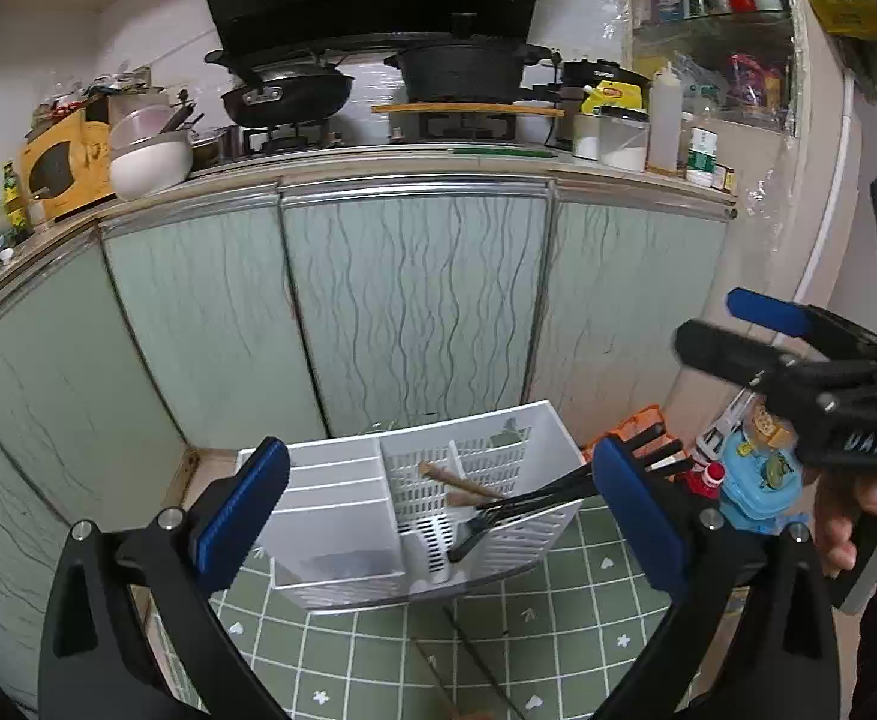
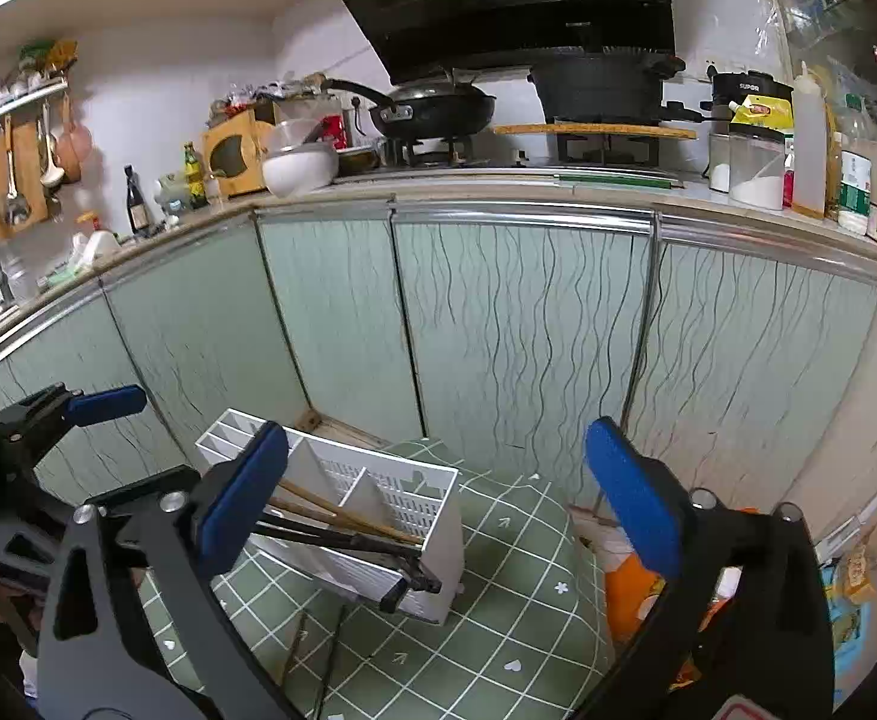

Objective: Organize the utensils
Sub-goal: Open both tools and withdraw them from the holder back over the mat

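A white slotted utensil holder (image 1: 378,516) lies on its side on a green checked cloth (image 1: 558,618), seen also in the right wrist view (image 2: 420,504). Black utensils (image 1: 522,504) and brown chopsticks (image 1: 462,483) lie in its perforated compartment; they also show in the right wrist view (image 2: 342,531). More thin utensils (image 2: 312,654) lie on the cloth in front of it. My left gripper (image 1: 438,516) is open and empty, just in front of the holder. My right gripper (image 2: 438,510) is open and empty, a little above and right of the holder; it also shows at the right of the left wrist view (image 1: 738,330).
Pale green cabinet doors (image 1: 414,312) stand close behind the holder, under a cluttered counter with a wok (image 1: 288,93) and a pot (image 1: 468,69). An orange item (image 1: 642,426) and a blue packet (image 1: 762,480) lie right of the cloth.
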Demonstrator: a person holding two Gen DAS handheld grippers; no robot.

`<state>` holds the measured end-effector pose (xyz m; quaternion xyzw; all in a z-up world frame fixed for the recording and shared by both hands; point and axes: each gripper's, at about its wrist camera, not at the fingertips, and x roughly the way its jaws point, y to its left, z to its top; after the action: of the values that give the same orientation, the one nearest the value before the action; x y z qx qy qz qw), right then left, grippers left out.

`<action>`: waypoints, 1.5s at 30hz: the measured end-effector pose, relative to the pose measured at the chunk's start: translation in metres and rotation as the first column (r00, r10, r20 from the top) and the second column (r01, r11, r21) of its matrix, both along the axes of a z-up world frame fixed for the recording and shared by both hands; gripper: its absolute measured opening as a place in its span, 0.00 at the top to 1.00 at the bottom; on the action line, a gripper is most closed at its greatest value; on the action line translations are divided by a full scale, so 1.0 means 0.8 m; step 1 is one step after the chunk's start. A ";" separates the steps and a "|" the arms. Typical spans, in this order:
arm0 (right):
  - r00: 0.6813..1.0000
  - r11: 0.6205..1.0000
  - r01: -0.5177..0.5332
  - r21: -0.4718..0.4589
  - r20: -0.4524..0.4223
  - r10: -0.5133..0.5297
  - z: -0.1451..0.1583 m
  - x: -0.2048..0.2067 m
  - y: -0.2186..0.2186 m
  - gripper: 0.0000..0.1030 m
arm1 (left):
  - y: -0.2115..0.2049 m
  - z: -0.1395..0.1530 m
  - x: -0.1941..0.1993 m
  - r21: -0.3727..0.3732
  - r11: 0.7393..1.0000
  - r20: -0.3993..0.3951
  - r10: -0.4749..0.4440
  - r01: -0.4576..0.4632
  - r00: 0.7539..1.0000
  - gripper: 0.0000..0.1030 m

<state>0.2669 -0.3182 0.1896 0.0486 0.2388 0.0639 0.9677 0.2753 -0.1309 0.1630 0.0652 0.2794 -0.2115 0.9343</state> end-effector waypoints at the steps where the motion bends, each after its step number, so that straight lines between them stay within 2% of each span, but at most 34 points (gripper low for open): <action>1: 1.000 1.000 -0.002 0.001 -0.004 0.002 0.001 -0.001 0.000 0.07 | 0.003 0.000 -0.002 0.003 1.000 0.001 0.000 0.000 1.000 0.04; 12: 0.999 1.000 0.013 -0.018 -0.033 -0.014 -0.001 -0.029 0.003 0.07 | 0.016 -0.009 -0.032 0.015 1.000 0.014 -0.022 0.022 1.000 0.04; 20: 0.999 0.998 0.012 -0.063 -0.035 -0.014 -0.022 -0.078 0.010 0.07 | 0.036 -0.027 -0.076 0.043 0.999 0.027 -0.014 0.013 1.000 0.04; 26: 0.998 0.996 0.010 -0.091 -0.057 -0.015 -0.061 -0.118 0.018 0.07 | 0.051 -0.054 -0.114 0.055 0.998 0.013 -0.015 0.014 1.000 0.04; 30: 0.997 0.996 0.008 -0.094 -0.071 -0.015 -0.101 -0.143 0.028 0.07 | 0.057 -0.080 -0.135 0.078 0.997 0.003 0.015 -0.015 1.000 0.04; 35: 0.991 0.992 -0.029 -0.120 -0.133 0.013 -0.156 -0.164 0.048 0.07 | 0.065 -0.116 -0.156 0.119 0.991 -0.014 0.058 -0.056 0.998 0.04; 45: 0.980 0.988 -0.053 -0.143 -0.197 0.024 -0.225 -0.194 0.066 0.07 | 0.089 -0.175 -0.186 0.094 0.991 -0.075 0.106 -0.099 0.991 0.04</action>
<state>0.1121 -0.2655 0.0097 -0.0219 0.3374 0.0598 0.9392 0.1268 -0.0601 0.0231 0.0843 0.3290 -0.1527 0.9281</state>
